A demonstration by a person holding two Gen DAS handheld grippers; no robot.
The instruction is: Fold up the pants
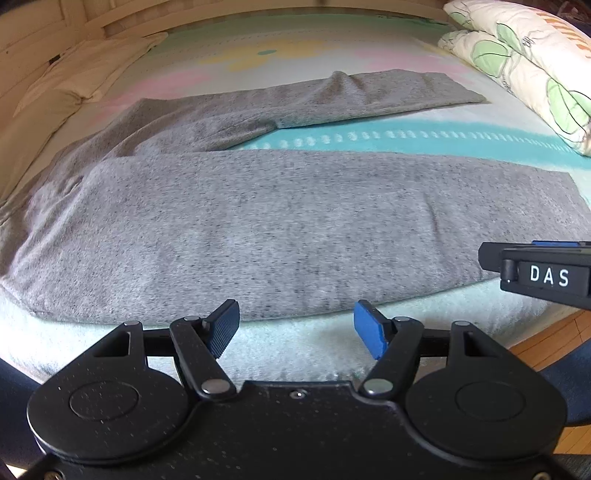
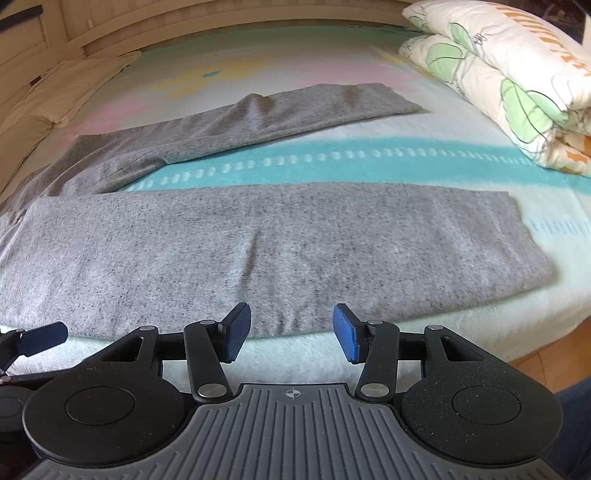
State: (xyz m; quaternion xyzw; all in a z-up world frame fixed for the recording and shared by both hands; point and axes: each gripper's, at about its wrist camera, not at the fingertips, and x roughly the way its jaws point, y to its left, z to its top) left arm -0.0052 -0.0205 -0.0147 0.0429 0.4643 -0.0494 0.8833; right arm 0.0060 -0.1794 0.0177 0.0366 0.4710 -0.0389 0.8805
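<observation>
Blue pads wide apart on the left gripper [image 1: 295,328], nothing held. Same for the right gripper [image 2: 291,332]: open wide, nothing between the pads. Both low at the near edge of the bed [image 2: 295,354], side by side, the right one's body just to the right of the left one.

Just ahead of both: grey pants [image 1: 258,229], soft and speckled, spread flat on the bed. Near leg right in front of the pads, its long edge almost touching them, its end off to the right. Waist part far to the left. Other leg farther ahead, a strip of bed showing between the two legs, a small bump in its cloth.

Looks like the very start of folding: no fold made yet, legs apart. Next move, probably: close both pads on the near leg's edge, lift, carry it forward onto the far leg. Needs a pinch that catches both layers, and both grippers going together so the cloth stays smooth.

Under the pants: a fuzzy blanket [image 2: 369,162], pale with a teal stripe and pink and yellow shapes farther off. Ahead to the right: a folded quilt [image 2: 498,70] with green leaves. Ahead to the left: a cream pillow [image 1: 74,74]. Beyond that: a pale wooden wall or headboard [image 2: 184,22], hard to tell which. Down to the right: a bit of wood floor [image 1: 554,339].
</observation>
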